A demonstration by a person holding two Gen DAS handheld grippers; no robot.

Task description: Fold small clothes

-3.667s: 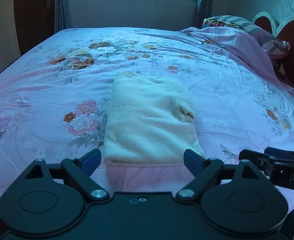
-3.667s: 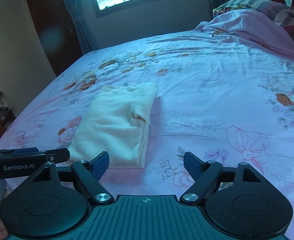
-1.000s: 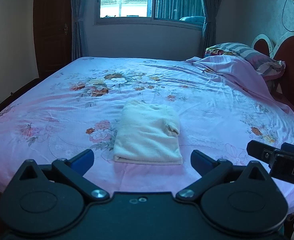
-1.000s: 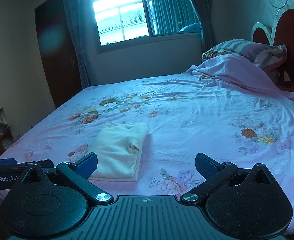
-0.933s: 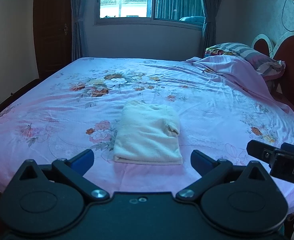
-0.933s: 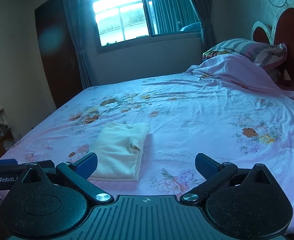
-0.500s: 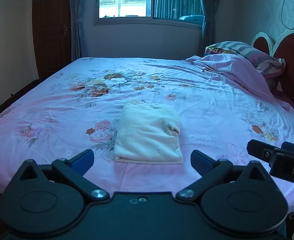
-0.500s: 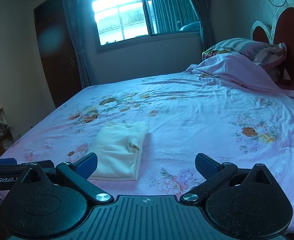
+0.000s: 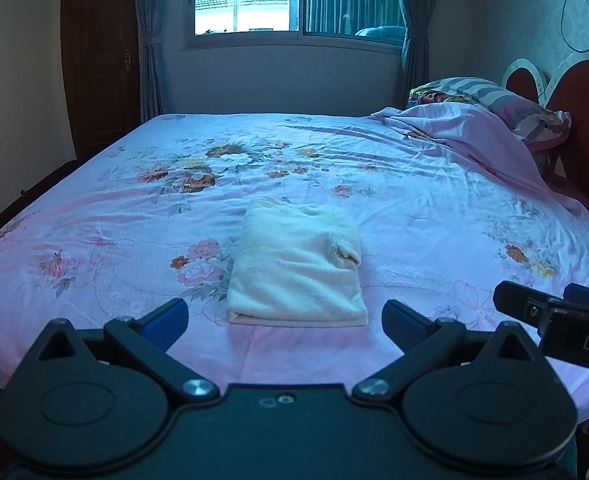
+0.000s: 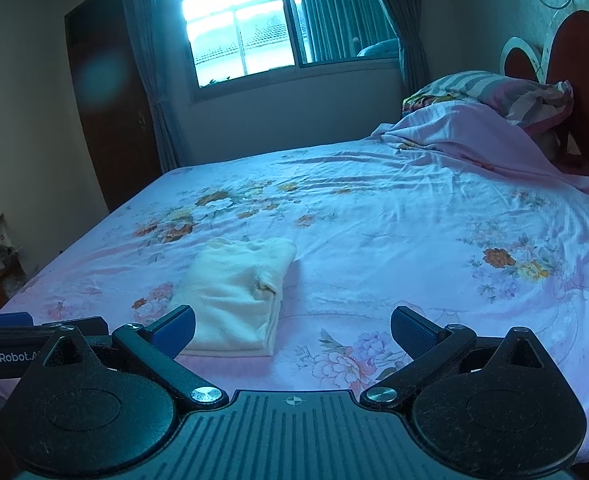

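Observation:
A cream garment [image 9: 298, 268] lies folded into a neat rectangle on the pink floral bed sheet [image 9: 434, 216], near the bed's front edge. It also shows in the right wrist view [image 10: 238, 296], left of centre. My left gripper [image 9: 284, 318] is open and empty, held back from the garment's near edge. My right gripper [image 10: 292, 326] is open and empty, to the right of the garment. Neither gripper touches the cloth.
A bunched pink cover [image 9: 466, 132] and a striped pillow [image 9: 490, 96] lie at the far right by the red headboard [image 9: 586, 120]. A window [image 9: 246, 0] and curtains stand behind the bed. A dark door [image 9: 98, 64] is at the left.
Both grippers have drawn back and up from the folded garment since 3.7 seconds ago. Over the last second nothing has visibly moved.

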